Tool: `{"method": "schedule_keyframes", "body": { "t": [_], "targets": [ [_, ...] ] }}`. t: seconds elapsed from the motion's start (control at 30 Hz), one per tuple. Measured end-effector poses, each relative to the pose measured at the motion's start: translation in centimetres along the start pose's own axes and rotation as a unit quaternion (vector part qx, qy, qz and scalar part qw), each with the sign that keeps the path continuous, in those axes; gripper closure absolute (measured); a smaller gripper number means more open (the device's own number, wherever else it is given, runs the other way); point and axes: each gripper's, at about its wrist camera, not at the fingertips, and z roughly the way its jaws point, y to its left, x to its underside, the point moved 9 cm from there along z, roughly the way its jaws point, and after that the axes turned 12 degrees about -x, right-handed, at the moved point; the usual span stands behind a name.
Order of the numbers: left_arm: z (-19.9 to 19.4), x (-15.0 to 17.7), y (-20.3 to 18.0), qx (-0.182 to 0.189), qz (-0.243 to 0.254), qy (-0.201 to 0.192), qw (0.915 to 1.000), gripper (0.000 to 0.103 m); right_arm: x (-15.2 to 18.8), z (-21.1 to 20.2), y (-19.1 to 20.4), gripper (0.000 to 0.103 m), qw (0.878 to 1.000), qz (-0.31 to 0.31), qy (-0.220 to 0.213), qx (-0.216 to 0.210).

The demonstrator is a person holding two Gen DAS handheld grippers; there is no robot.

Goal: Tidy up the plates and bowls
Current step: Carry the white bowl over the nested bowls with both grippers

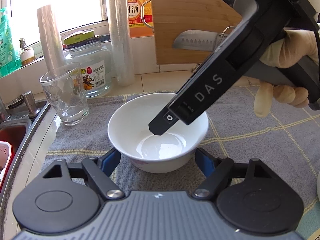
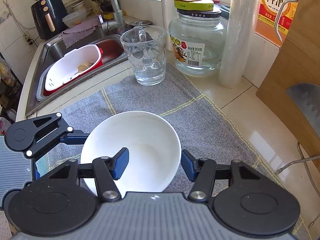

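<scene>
Grey cloth [image 2: 152,100] on table, white bowl [image 2: 140,140] rim pinched between right gripper [image 2: 154,165] jaws — left gripper [image 1: 158,160] jaws spread, flanking. Next: lift level.

**Tight quarters around the bowl**

Your right claw [image 2: 154,165] straddles the white bowl's [image 2: 140,138] rim; the left claw [image 1: 158,160] flanks its base. Behind stand a glass mug [image 2: 147,58], jar [image 2: 197,46] and film roll [image 2: 233,40]. The sink [image 2: 60,46] drops left; the cutting board [image 2: 294,64] walls the right. Open grey mat [image 2: 200,120] lies between.
</scene>
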Motion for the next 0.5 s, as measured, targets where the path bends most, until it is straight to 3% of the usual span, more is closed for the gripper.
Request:
{"method": "schedule_keyframes", "body": {
  "t": [0.5],
  "targets": [
    [-1.2, -0.1, -0.4, 0.002, 0.015, 0.006, 0.9999, 0.022, 0.5, -1.2, 1.0, 0.041, 1.0, 0.0, -0.007, -0.003]
  ]
}}
